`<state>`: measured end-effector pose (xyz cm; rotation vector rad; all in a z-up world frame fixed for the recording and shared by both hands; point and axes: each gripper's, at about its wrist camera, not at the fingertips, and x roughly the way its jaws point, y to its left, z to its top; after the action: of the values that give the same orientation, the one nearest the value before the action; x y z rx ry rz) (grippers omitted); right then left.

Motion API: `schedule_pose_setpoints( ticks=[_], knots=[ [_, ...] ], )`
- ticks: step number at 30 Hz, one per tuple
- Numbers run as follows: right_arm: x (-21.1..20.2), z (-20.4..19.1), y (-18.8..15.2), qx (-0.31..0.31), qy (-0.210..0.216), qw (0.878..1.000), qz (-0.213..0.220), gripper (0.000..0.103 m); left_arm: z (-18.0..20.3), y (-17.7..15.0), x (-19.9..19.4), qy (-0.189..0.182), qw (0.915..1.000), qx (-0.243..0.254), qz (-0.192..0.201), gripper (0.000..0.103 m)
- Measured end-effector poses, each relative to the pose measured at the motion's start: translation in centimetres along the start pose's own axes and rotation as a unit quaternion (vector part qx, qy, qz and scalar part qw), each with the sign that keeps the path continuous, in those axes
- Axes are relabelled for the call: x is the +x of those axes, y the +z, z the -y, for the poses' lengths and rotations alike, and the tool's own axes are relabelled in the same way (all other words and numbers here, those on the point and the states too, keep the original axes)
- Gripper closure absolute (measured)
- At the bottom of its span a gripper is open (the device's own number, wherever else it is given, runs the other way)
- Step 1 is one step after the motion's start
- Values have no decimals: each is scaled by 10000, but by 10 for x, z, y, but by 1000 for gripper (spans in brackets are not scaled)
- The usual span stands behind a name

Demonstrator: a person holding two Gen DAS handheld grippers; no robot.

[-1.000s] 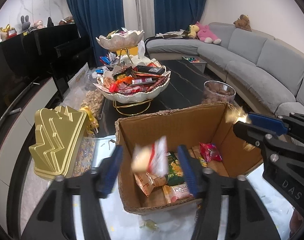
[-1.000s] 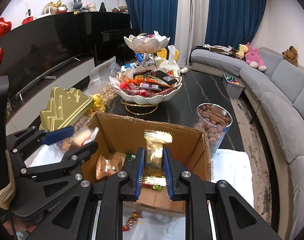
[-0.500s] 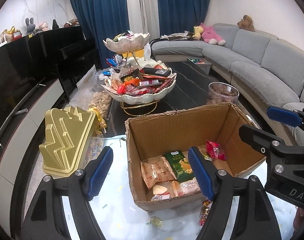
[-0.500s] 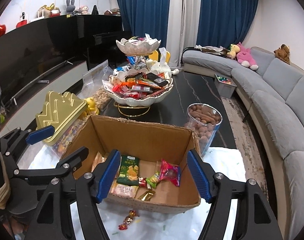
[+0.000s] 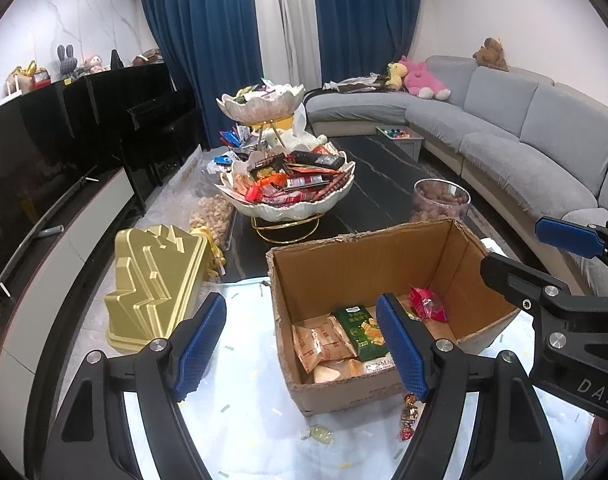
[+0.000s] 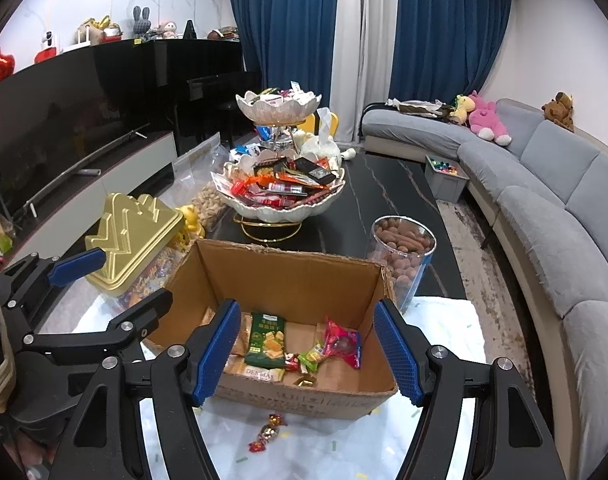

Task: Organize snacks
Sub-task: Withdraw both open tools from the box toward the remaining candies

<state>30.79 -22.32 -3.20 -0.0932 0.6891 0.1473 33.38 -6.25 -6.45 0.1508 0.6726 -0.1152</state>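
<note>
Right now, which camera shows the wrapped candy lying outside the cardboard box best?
The right wrist view: the wrapped candy lies fully in sight on the cloth before the cardboard box. In the left wrist view, the candy is partly hidden behind a finger.

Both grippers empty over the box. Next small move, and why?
Probably lower the right gripper to the wrapped candy on the white sheet in front of the cardboard box: both the right and the left gripper are open and empty, and that candy still lies outside.
</note>
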Motion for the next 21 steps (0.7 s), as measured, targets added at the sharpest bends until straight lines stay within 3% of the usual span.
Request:
schedule_pose_setpoints(
  ticks=[21],
  knots=[
    [-33, -21, -9, -50, 9, 9999, 156, 33, -16, -13, -44, 156, 9997, 22, 188, 26]
  ],
)
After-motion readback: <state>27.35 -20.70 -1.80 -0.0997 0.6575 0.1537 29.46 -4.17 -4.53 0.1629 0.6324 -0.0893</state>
